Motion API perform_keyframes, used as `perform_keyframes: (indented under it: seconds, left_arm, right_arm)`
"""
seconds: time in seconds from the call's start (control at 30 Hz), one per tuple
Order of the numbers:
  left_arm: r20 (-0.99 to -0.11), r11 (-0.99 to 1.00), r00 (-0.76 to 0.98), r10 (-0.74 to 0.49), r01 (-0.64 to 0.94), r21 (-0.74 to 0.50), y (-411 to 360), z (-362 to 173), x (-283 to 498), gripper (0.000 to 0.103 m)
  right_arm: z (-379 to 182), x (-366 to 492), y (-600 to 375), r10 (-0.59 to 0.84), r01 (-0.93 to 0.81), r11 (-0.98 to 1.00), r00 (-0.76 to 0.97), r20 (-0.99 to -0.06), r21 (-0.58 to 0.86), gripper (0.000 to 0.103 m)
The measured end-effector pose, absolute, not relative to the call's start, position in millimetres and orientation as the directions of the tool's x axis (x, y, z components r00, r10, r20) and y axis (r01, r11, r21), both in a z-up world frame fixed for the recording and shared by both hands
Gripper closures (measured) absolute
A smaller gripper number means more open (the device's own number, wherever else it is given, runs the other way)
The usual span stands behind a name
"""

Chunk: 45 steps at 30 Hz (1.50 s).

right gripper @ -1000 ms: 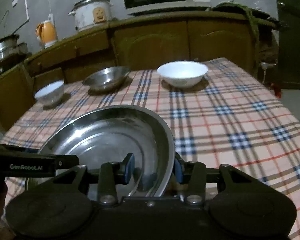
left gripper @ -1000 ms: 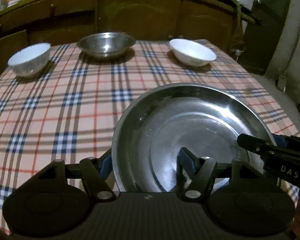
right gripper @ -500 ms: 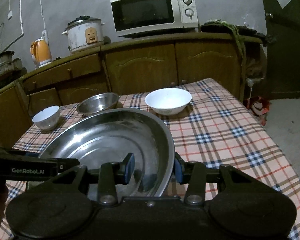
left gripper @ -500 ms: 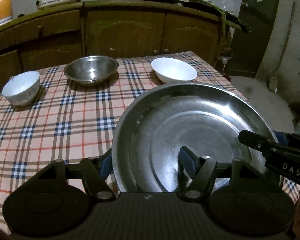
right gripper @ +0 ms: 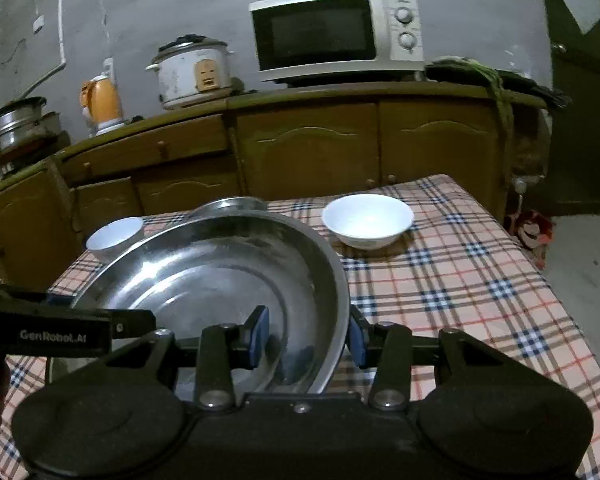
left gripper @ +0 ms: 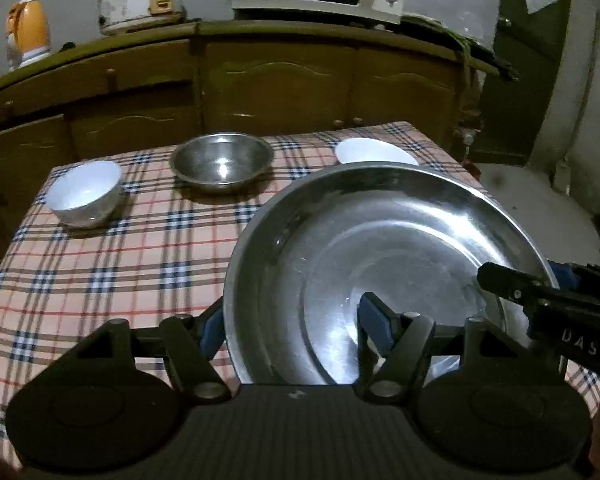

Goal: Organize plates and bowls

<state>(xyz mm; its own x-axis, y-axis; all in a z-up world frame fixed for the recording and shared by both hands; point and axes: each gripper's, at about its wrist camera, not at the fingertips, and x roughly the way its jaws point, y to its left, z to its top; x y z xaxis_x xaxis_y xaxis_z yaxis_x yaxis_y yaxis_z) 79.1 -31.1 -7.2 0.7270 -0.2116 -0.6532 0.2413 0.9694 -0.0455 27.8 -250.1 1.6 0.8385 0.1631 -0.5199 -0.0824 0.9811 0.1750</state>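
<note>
A large steel basin (left gripper: 380, 248) hangs above the plaid table (left gripper: 100, 272), carried by both grippers. My left gripper (left gripper: 294, 326) is shut on its near left rim, one blue pad outside the wall and one inside. My right gripper (right gripper: 308, 336) is shut on the basin (right gripper: 204, 276) at its right rim in the same way. At the back of the table stand a small white bowl (left gripper: 84, 194), a steel bowl (left gripper: 222, 162) and a wide white bowl (right gripper: 367, 220). The basin hides part of the steel bowl (right gripper: 228, 203) in the right wrist view.
Brown cabinets (right gripper: 312, 148) run behind the table and carry a microwave (right gripper: 336, 36), a rice cooker (right gripper: 192, 72), an orange kettle (right gripper: 102, 102) and steel pots (right gripper: 16, 128). A dark door (right gripper: 580, 100) and bare floor lie to the right.
Both grippers have risen with the basin held between them. The table and its bowls have sunk lower in both views, and the counter with its appliances has come into sight.
</note>
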Motion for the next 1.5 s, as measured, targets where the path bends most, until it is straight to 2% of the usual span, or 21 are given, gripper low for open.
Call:
perform_keyframes:
  seconds: [0.93,1.5]
  left_arm:
    - [-0.654,0.998,0.756,-0.036,0.057,0.011,60,14,69,0.033]
    - [-0.650,1.000,0.760,0.007,-0.006,0.003,98,4,66,0.033]
  right_arm:
    - [17,54,-146,0.323,-0.262,0.946,0.791,-0.519,0.190,0.051]
    - [8,62,-99,0.364,-0.319,0.931,0.770,-0.524,0.177,0.051]
